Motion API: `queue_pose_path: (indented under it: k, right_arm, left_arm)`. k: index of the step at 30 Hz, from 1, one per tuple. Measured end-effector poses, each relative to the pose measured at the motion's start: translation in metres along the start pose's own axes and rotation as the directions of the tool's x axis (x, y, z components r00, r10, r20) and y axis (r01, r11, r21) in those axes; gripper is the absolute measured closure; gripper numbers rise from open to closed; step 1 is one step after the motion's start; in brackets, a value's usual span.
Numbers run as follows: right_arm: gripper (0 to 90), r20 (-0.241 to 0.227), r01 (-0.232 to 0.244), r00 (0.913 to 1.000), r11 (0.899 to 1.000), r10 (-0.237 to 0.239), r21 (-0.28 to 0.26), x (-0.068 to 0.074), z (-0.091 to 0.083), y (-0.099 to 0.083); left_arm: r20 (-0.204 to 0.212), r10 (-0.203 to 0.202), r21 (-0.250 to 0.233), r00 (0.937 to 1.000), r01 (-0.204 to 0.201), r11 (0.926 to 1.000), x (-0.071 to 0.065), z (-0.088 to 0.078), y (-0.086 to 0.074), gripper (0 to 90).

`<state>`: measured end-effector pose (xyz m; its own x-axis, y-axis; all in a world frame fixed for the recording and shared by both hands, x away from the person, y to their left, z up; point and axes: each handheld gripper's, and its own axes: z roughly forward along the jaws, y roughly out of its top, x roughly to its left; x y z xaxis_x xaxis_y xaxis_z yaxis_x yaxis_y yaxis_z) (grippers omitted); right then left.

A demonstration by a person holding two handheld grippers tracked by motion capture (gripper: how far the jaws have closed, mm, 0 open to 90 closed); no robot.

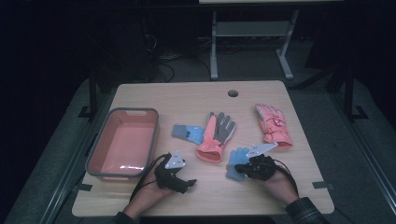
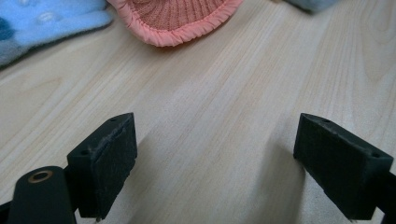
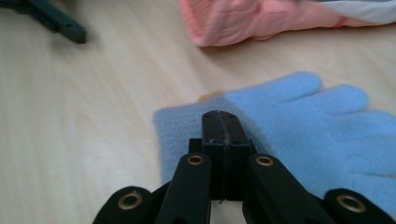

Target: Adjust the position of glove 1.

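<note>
Dim room, pale wooden table under the lamp, dark floor and a metal frame behind it.

My right tongs have their jaws pressed flat together over the cuff end of the light blue glove. Whether any fleece is caught between the pads I cannot tell from the right gripper view; the closed tips lie against the cloth near its edge. In the high view the same glove lies on the table just ahead of my right hand, fingers pointing away from me. I judge I went for the cuff because it gives a thin edge to pinch.

My left tongs stand wide, nothing between the jaws, bare wood beneath them. They wait near the front edge, beside the pink bin, probably kept free to help once the glove is lifted.

Farther out: a second blue glove touches the pink and grey glove at mid-table, and a pink padded glove lies apart to the right. The bin is empty, so sorting has not begun, as I judge it.
</note>
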<state>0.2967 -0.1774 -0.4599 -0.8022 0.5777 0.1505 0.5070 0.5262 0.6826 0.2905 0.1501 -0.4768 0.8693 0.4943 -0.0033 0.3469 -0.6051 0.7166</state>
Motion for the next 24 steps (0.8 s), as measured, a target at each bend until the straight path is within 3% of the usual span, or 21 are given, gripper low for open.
queue_pose_path:
  k: [3,5,6,9,14,19,24]
  right_arm:
    - [89.9,-0.018,0.013,0.9998,1.0,-0.013,0.001,0.009,0.0,-0.003]
    - [89.9,-0.003,0.026,0.9997,1.0,-0.026,-0.009,0.01,-0.005,-0.003]
    - [89.9,0.014,0.01,0.9999,0.999,-0.01,-0.037,0.002,-0.012,-0.003]
    - [89.9,0.052,-0.004,0.9986,0.999,0.006,-0.038,-0.006,-0.018,-0.004]
    - [89.9,0.093,-0.012,0.9955,1.0,0.012,-0.007,-0.021,-0.015,-0.008]
    - [89.9,0.083,-0.004,0.9965,1.0,0.002,0.022,-0.022,-0.01,-0.008]
    - [89.9,0.044,0.025,0.9987,0.999,-0.026,0.035,-0.014,-0.003,-0.006]
  left_arm:
    - [0.0,0.002,0.001,1.0,-0.002,1.0,0.0,0.0,0.0,12.7]
    - [0.0,0.003,0.001,1.0,-0.003,1.0,0.0,0.0,0.0,12.8]
    - [0.0,0.002,0.0,1.0,-0.002,1.0,0.0,0.0,0.0,12.8]
    - [-0.001,0.002,0.0,1.0,-0.002,1.0,0.0,0.0,0.0,12.7]
    - [-0.001,-0.001,0.0,1.0,0.001,1.0,0.0,0.0,0.0,12.7]
    - [-0.002,0.0,0.0,1.0,0.0,1.0,0.0,0.0,0.0,12.8]
    - [-0.003,0.0,0.001,1.0,0.0,1.0,0.0,0.0,0.0,12.8]
